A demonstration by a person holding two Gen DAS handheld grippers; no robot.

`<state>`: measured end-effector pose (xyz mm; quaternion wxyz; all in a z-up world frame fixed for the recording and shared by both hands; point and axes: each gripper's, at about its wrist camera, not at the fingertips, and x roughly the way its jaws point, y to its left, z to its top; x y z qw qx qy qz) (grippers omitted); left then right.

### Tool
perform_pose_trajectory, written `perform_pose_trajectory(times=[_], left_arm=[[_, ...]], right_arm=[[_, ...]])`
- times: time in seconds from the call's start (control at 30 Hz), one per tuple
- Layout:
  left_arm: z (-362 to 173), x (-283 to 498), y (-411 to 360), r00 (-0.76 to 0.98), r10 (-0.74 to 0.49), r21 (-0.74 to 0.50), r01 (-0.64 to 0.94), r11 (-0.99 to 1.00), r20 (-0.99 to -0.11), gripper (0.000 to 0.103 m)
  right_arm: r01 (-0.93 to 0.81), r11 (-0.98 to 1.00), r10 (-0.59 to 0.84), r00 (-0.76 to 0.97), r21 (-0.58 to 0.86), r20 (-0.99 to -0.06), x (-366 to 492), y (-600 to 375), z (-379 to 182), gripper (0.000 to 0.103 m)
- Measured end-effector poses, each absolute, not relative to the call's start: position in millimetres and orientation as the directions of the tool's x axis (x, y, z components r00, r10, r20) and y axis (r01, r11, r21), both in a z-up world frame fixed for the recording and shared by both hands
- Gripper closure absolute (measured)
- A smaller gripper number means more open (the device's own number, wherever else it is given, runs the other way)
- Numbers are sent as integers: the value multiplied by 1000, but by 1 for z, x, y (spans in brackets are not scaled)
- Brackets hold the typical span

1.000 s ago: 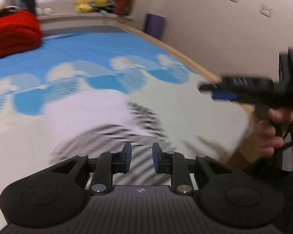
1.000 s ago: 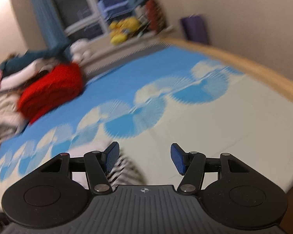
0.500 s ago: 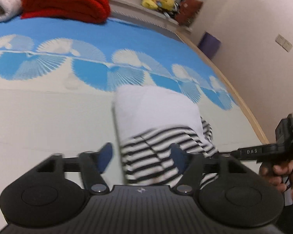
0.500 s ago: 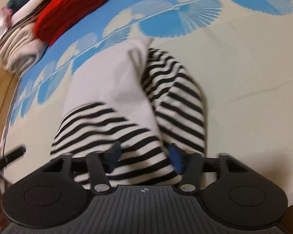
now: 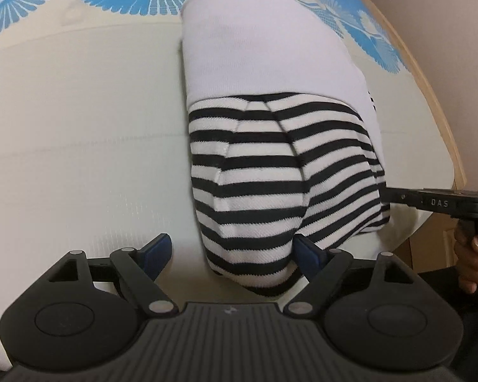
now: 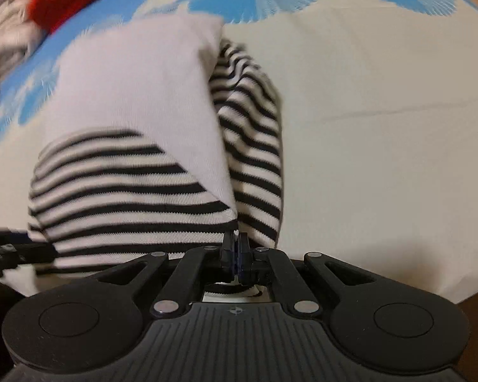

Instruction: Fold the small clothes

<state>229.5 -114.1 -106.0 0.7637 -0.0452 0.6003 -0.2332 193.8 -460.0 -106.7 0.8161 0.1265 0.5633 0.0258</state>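
Left gripper [image 5: 231, 253] opening around striped end of folded garment [image 5: 270, 102], right gripper [image 6: 235, 248] clamped on near corner, long axis running away.

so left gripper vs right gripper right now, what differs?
Left gripper: fingers spread wide and opening, straddling the near end of the striped garment, no pinch visible. Right gripper: fingers shut, pinching the garment's near edge. Left sits at the folded striped end, right at the edge beside the white panel. Both point down at the same garment on the bed.
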Motion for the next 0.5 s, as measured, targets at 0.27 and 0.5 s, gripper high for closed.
perform_pose_trajectory(times=[0.27,0.5], left_arm=[[-69,276,-88,191,-530,-496,198,845,-826,16],[-109,330,-77,282,-609,-635,2,773,-741,16]], right_arm=[[172,948,130,559,268,-819,188,-474,-73,71],[144,938,206,496,314,-843,203,-461,-87,48]])
